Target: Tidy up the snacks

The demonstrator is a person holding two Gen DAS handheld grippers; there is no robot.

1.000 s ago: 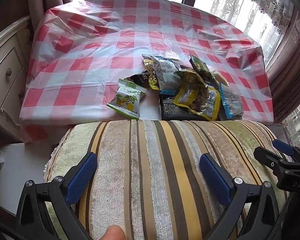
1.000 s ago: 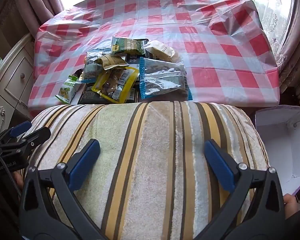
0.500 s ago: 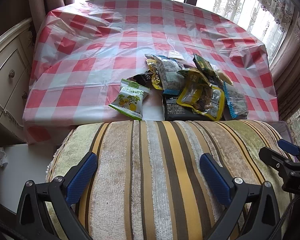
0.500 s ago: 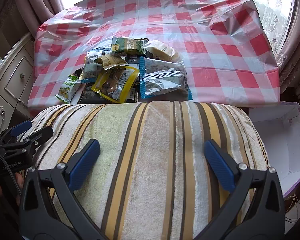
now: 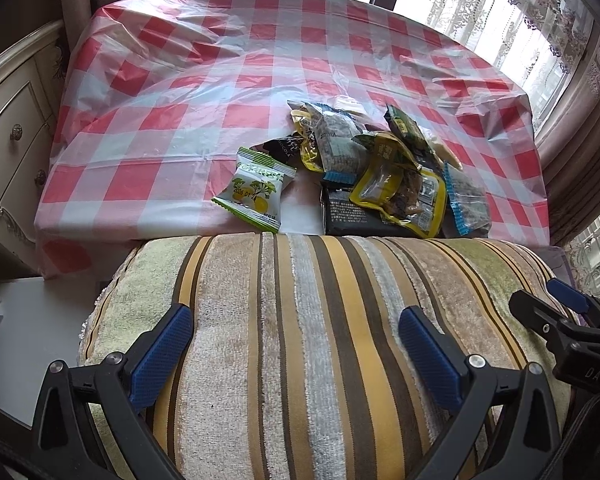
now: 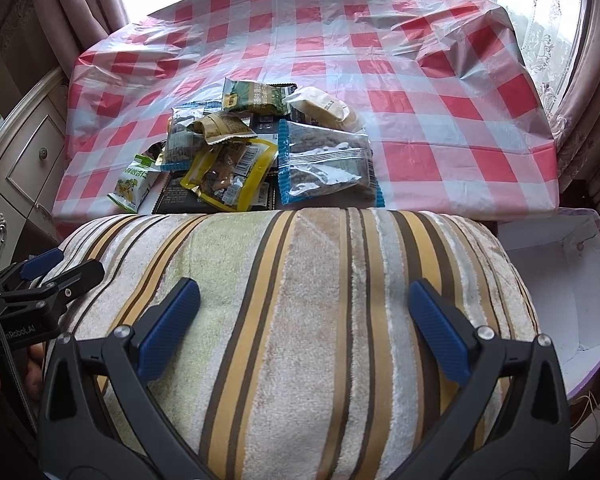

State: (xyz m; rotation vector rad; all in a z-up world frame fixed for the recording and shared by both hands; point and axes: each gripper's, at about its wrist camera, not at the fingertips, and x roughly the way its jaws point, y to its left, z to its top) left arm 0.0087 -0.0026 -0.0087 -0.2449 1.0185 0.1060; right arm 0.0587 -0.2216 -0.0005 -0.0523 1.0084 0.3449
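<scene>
A thin, glossy plastic sheet (image 5: pixel 220 92) in red and white check lies wrinkled over the counter. The snack packets (image 6: pixel 260 148) are shiny film, some clear, some printed; the green-and-white one (image 5: pixel 256 192) at nine o'clock of the heap has crimped edges. Nearer, the striped cushion (image 6: pixel 300 320) is rough, matt pile cloth. Both grippers have matt black plastic frames, finely textured blue pads (image 5: pixel 160 356) and bright metal screws. The box (image 6: pixel 572 280) at three o'clock looks like matt white card.

My two wrist views looked forward from close above the striped cushion (image 5: pixel 300 340) toward the checked tablecloth (image 6: pixel 440 128); both shared the snack pile (image 5: pixel 380 176) (left view from farther left).
</scene>
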